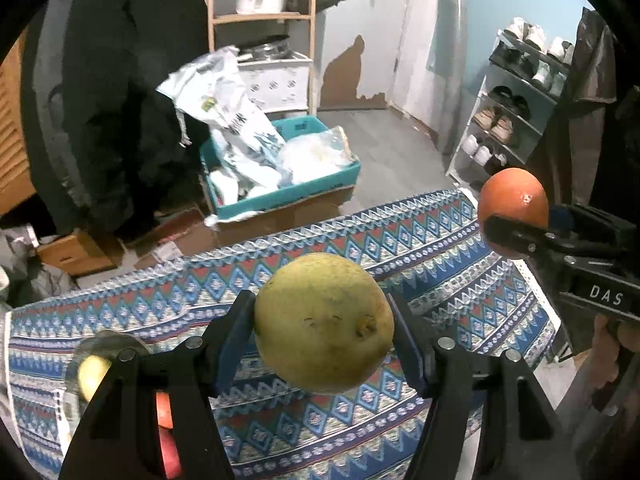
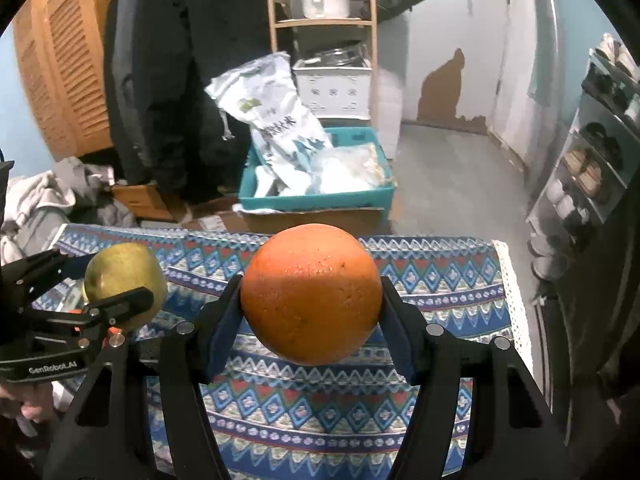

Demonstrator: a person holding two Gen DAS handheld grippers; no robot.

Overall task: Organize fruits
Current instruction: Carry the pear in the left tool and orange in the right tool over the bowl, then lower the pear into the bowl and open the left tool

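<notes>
In the left wrist view, the left gripper (image 1: 324,322) pinches a yellow-green fruit (image 1: 324,322) between its blue pads, one pad on each side, and the fruit hangs in the air above a table covered by a patterned cloth (image 1: 440,264). Low at the left edge, partly hidden behind the gripper's arm, a clear bowl (image 1: 86,354) sits on the cloth with a yellow fruit and something red inside; what the red things are cannot be told. At the right, the right gripper (image 1: 514,216) holds an orange (image 1: 514,200) aloft past the table's far right corner, its jaws closed on the fruit, and part of a hand (image 1: 612,340) shows under it. Beyond the table, a teal crate (image 1: 288,196) full of white bags rests on cardboard, and a shoe rack (image 1: 516,112) stands by the wall. In the right wrist view, the right gripper (image 2: 311,298) clamps the orange (image 2: 311,298) from both sides, clear of the cloth (image 2: 440,292) below. To the left, the left gripper (image 2: 120,284) grips the yellow-green fruit (image 2: 124,276) near the table's left end, at about the same height as the orange and well apart from it. The crate (image 2: 316,200) lies behind the table, and a wooden shelf (image 2: 324,22) carries a white pot.
</notes>
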